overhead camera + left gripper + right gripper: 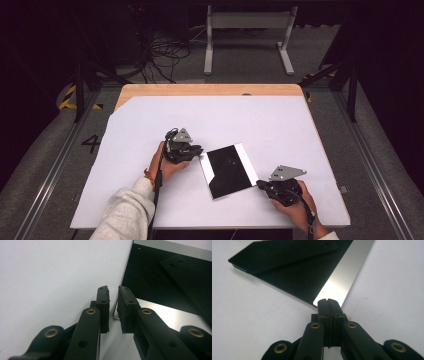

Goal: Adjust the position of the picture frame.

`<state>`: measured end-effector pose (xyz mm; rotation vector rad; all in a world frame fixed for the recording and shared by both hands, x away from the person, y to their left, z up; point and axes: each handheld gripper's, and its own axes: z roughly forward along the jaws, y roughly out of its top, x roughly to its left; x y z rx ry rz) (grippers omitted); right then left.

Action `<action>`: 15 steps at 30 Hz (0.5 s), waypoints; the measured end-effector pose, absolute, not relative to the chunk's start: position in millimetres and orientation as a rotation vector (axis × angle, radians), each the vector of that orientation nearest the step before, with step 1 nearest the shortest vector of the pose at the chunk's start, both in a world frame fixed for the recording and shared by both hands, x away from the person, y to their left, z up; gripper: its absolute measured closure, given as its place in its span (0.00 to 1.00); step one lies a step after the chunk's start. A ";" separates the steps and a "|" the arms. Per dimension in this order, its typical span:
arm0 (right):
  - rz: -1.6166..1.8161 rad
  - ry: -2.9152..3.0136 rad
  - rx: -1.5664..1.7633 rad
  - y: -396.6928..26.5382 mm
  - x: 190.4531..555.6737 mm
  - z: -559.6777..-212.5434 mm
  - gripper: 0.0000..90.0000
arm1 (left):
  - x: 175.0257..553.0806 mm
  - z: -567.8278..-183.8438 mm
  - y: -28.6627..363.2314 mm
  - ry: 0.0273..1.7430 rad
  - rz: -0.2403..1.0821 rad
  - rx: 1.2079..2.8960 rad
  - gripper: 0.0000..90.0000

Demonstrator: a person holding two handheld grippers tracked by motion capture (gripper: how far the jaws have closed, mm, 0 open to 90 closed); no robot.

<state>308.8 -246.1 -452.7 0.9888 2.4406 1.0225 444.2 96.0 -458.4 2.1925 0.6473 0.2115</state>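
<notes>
A flat black panel (228, 170) with a shiny silver strip along two opposite sides lies on the white sheet (225, 115). My left gripper (199, 150) sits at the panel's left side. In the left gripper view its jaws (113, 293) stand a narrow gap apart, with the strip's corner (115, 315) showing in the gap and neither pad pressing on it. My right gripper (260, 184) is at the panel's near right corner. Its jaws (327, 301) are shut flat together, tips right at the end of the silver strip (344, 275), with nothing visible between them.
The white sheet covers a wooden table whose bare edge (210, 90) shows at the far side. Behind the table, on the floor, stand a grey metal frame (247, 30) and a tangle of cables (165, 50). Dark rails run along both sides.
</notes>
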 end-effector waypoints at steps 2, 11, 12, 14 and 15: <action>1.020 2.443 0.988 -247.6 307.8 -454.0 1.00 | 446.1 -461.6 94.3 0.642 0.185 2.192 0.88; 1.031 2.420 0.991 -248.4 310.6 -455.8 1.00 | 444.0 -460.0 91.8 0.591 0.160 2.224 0.89; 1.028 2.419 0.987 -248.2 310.7 -455.7 1.00 | 443.6 -459.6 91.8 0.590 0.164 2.230 0.89; 1.020 2.412 0.987 -247.6 310.8 -455.7 1.00 | 443.7 -459.3 92.9 0.592 0.168 2.233 0.89; 1.017 2.411 0.984 -247.5 311.0 -455.7 1.00 | 444.3 -459.1 94.0 0.596 0.183 2.235 0.89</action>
